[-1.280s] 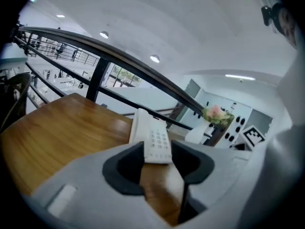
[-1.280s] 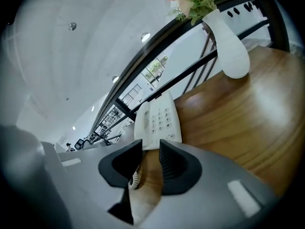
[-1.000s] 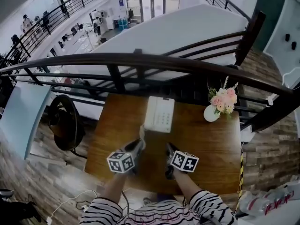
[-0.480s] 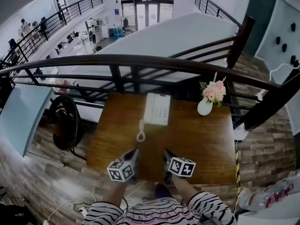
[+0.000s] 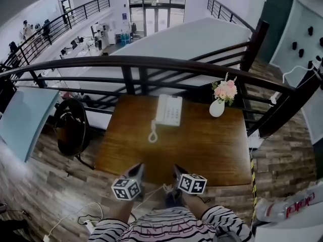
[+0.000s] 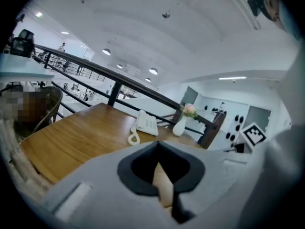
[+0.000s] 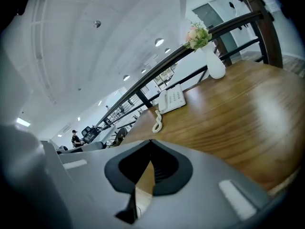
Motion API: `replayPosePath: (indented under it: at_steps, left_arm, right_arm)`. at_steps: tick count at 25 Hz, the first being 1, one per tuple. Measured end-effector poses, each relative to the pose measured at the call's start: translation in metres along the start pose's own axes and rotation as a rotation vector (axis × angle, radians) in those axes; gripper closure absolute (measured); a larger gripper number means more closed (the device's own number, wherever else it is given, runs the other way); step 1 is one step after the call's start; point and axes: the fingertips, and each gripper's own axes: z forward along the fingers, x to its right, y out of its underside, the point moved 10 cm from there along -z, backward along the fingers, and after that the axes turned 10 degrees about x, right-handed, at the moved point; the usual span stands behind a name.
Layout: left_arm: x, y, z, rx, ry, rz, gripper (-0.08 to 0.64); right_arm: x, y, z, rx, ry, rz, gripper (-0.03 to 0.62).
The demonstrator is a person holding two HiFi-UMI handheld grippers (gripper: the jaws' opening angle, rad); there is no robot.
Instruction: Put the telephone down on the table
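The white telephone point(image 5: 168, 110) lies flat at the far middle of the wooden table point(image 5: 212, 150), its coiled cord point(image 5: 152, 133) trailing toward me. My left gripper point(image 5: 136, 171) and right gripper point(image 5: 176, 171) hover side by side at the table's near edge, well short of the phone. Both are shut with nothing between the jaws. In the left gripper view the telephone point(image 6: 145, 123) sits far ahead beyond the closed gripper point(image 6: 158, 144). The right gripper view shows the telephone point(image 7: 172, 99) and cord point(image 7: 157, 122) ahead of its closed gripper point(image 7: 151, 142).
A white vase of pink flowers point(image 5: 218, 104) stands at the table's far right corner. A dark railing point(image 5: 151, 64) runs behind the table. A black chair point(image 5: 70, 130) stands left of it. Cables point(image 5: 86, 218) lie on the floor near my feet.
Both grippers have drawn back from beside the telephone's cord to the near edge of the table. The telephone stays flat where it was.
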Motion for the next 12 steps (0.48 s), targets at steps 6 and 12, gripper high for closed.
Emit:
replayPosePath:
  at_steps: [6, 12]
  left_arm:
    - [0.013, 0.010, -0.035, 0.017, 0.015, 0.007, 0.558]
    - [0.022, 0.016, -0.066, 0.032, 0.016, 0.004, 0.558]
  right_arm:
    - [-0.007, 0.022, -0.027, -0.022, -0.002, -0.014, 0.592]
    - [-0.015, 0.038, -0.047, -0.037, -0.013, -0.024, 0.592]
